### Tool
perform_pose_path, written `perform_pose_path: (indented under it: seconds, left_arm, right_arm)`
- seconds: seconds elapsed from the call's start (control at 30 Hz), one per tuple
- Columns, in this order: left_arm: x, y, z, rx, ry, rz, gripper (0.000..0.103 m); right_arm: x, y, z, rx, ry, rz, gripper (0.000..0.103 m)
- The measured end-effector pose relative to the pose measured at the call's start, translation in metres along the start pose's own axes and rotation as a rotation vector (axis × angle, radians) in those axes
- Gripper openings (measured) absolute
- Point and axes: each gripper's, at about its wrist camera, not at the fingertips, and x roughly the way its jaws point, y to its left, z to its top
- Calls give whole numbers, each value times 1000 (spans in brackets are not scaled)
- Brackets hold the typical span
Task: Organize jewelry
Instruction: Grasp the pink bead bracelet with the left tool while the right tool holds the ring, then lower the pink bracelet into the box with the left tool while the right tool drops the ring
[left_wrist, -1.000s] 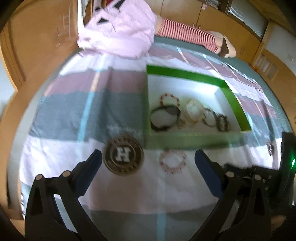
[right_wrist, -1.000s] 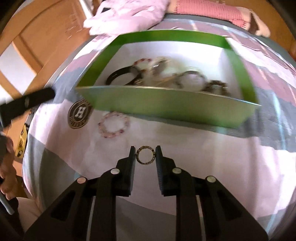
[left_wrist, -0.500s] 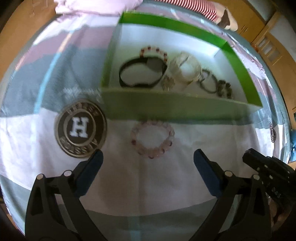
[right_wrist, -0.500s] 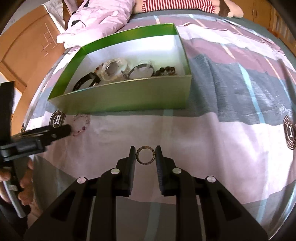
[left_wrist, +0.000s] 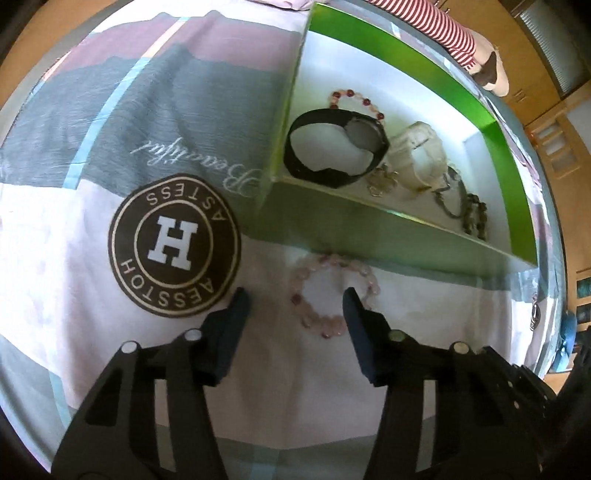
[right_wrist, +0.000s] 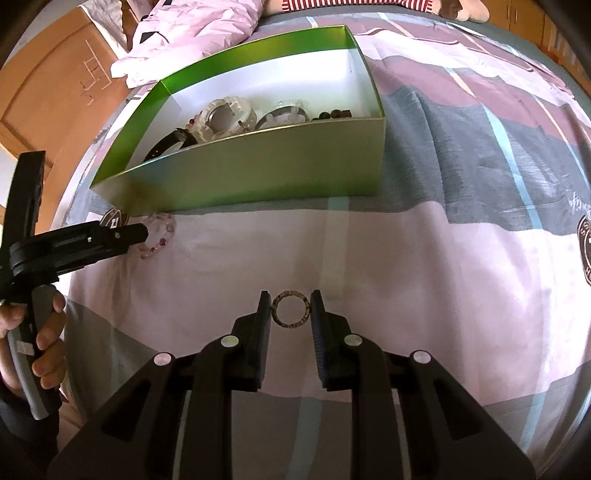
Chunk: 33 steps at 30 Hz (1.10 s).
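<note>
Open sheet (right_wrist: 424, 280) lies right of and in front of the green box (right_wrist: 266, 173): free passage there. Box near wall stands upright, blocking a level approach to its contents; top open. Pink bead bracelet (left_wrist: 332, 291) lies just beside that wall, little room behind it. Left gripper (left_wrist: 293, 308) straddles it, fingers apart. Box floor crowded by black band (left_wrist: 325, 173) and other pieces.
</note>
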Motion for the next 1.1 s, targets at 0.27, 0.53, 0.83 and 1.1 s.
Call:
perform_pose_path:
  seconds: [0.27, 0.53, 0.83, 1.1]
  left_arm:
    - [7, -21, 4, 156, -33, 186, 9]
    - [-7, -11, -8, 125, -16, 139, 7]
    - [-53, -12, -25, 107, -118, 25, 7]
    - [-87, -36, -29, 139, -212, -117, 7]
  right_arm:
    - [4, 2, -2, -4, 19, -3, 22]
    - [2, 7, -1, -34, 5, -10, 22]
    - [-1, 9, -2, -39, -4, -4, 22]
    - [-33, -6, 13, -12, -66, 47, 22]
